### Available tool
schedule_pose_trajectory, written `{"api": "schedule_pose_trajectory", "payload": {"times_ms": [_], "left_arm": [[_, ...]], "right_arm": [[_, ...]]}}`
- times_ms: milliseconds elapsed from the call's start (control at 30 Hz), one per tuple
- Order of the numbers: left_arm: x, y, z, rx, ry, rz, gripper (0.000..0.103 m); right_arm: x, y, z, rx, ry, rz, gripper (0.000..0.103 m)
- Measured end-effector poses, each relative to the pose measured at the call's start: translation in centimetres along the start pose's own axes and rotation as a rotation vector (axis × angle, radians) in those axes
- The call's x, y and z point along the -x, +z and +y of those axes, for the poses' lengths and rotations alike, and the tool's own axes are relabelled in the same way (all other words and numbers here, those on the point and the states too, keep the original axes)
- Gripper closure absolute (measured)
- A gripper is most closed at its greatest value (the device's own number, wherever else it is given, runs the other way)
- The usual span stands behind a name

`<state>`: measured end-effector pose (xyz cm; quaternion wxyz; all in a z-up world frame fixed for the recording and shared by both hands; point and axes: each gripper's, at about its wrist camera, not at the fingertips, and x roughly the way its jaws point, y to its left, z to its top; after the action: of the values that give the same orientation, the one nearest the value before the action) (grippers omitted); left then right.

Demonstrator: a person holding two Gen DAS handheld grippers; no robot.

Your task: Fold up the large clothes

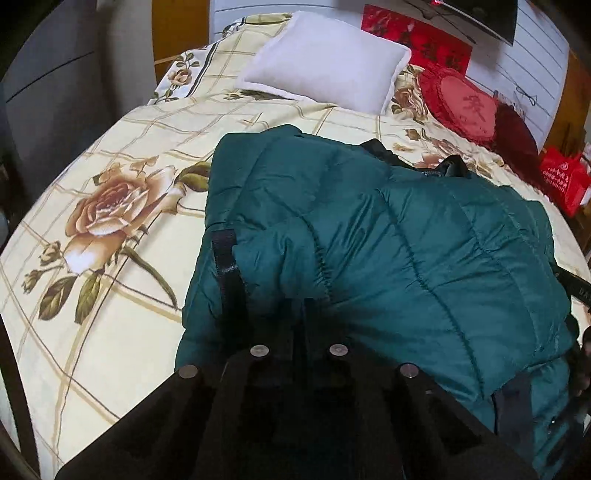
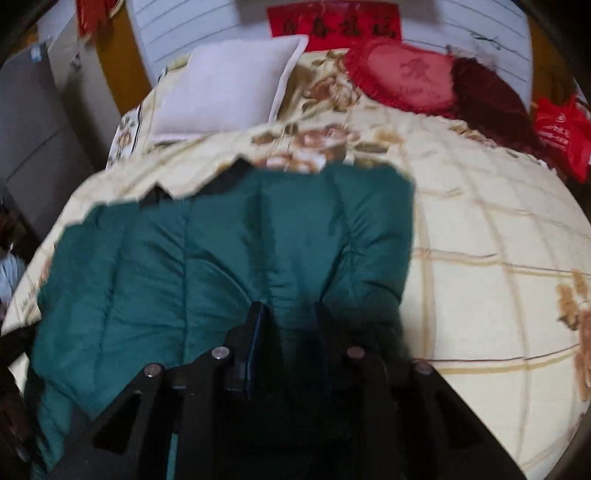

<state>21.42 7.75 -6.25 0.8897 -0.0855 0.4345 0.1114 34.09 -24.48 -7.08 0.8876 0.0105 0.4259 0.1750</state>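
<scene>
Your jacket, a teal quilted puffer, lies folded on the bed, across the cream bedspread printed with brown roses and a grid of lines. In the left wrist view your left gripper sits low over the near edge of the jacket; its fingers stand close together, with only a narrow dark slit between them, and you cannot tell whether any fabric is caught there. A black strap runs along the jacket's left edge, just beside that gripper. In the right wrist view your right gripper is clamped on a bunched ridge of the jacket's teal fabric, which rises between the two fingers; this view is blurred. At the head of the bed a white pillow lies left of a red heart-shaped cushion, which bears one darker Chinese character that is too soft to read. A dark red fringed cushion lies touching the heart cushion on its right. On the wall behind, a red banner carries a row of dark Chinese characters, blurred beyond reading. A red bag with white print stands by the bed's far right corner; its lettering is too small to make out.
</scene>
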Motion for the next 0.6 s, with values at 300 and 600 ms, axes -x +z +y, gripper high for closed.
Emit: {"api": "schedule_pose_trajectory", "payload": {"times_ms": [300,600], "left_arm": [[-0.2,-0.6,0.0,-0.025,0.005,-0.032,0.09],[8.9,-1.6,5.4,-0.05,-0.099,-0.106,0.036]], "right_arm": [[0.4,0.7,-0.4,0.004,0.001,0.059,0.078],[16.3,-5.2,-1.1,0.073,0.004,-0.066,0.011]]}}
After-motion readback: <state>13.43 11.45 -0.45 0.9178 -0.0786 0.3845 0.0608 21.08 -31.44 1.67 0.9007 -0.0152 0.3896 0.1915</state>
